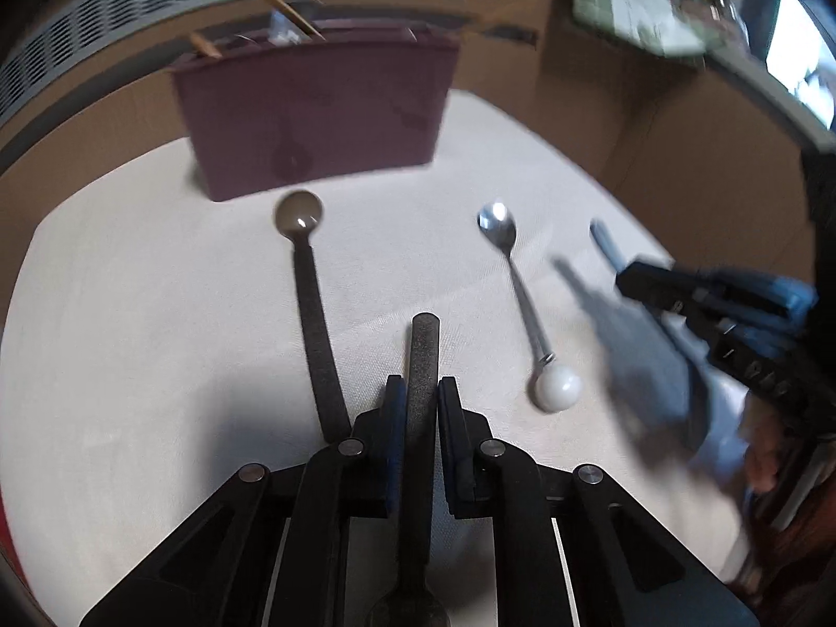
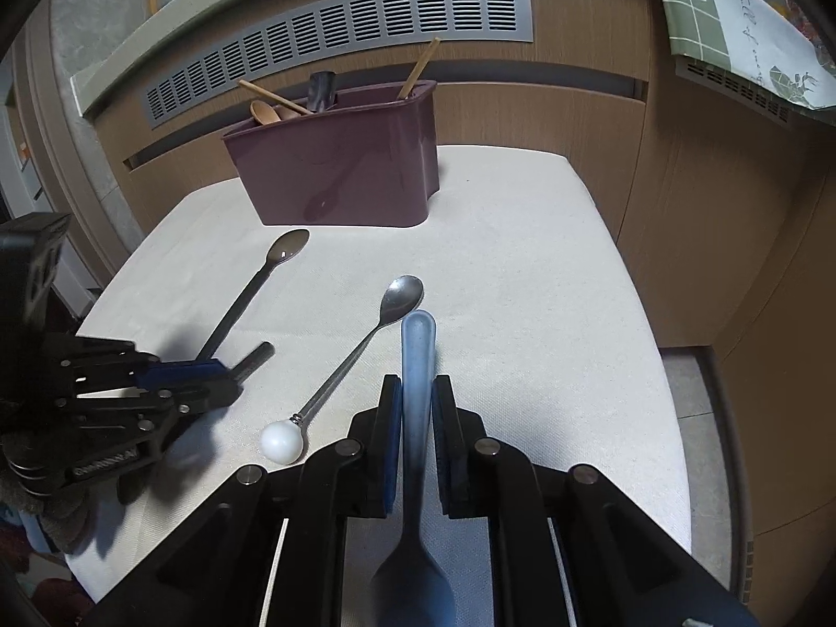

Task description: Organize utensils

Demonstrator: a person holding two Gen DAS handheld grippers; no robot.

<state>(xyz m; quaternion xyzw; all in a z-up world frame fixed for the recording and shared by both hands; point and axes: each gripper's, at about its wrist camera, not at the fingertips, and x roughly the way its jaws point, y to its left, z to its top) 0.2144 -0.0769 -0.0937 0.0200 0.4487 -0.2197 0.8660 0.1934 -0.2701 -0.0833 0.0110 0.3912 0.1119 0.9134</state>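
Observation:
My left gripper [image 1: 420,397] is shut on a black-handled utensil [image 1: 423,360], handle pointing forward, above the cream mat. My right gripper [image 2: 417,397] is shut on a blue-handled utensil [image 2: 418,355], its head toward the camera. The left gripper also shows in the right wrist view [image 2: 230,371], and the right gripper in the left wrist view [image 1: 627,277]. On the mat lie a black-handled spoon [image 1: 308,282] [image 2: 251,287] and a metal spoon with a white ball end [image 1: 522,303] [image 2: 355,355]. A maroon utensil holder [image 1: 313,115] [image 2: 339,157] stands at the far edge with wooden utensils in it.
The cream mat [image 2: 522,287] covers a small table against a wood-panelled wall with a grey vent grille [image 2: 339,36]. A green-checked cloth [image 2: 731,26] hangs at the upper right. The table edge drops off at right.

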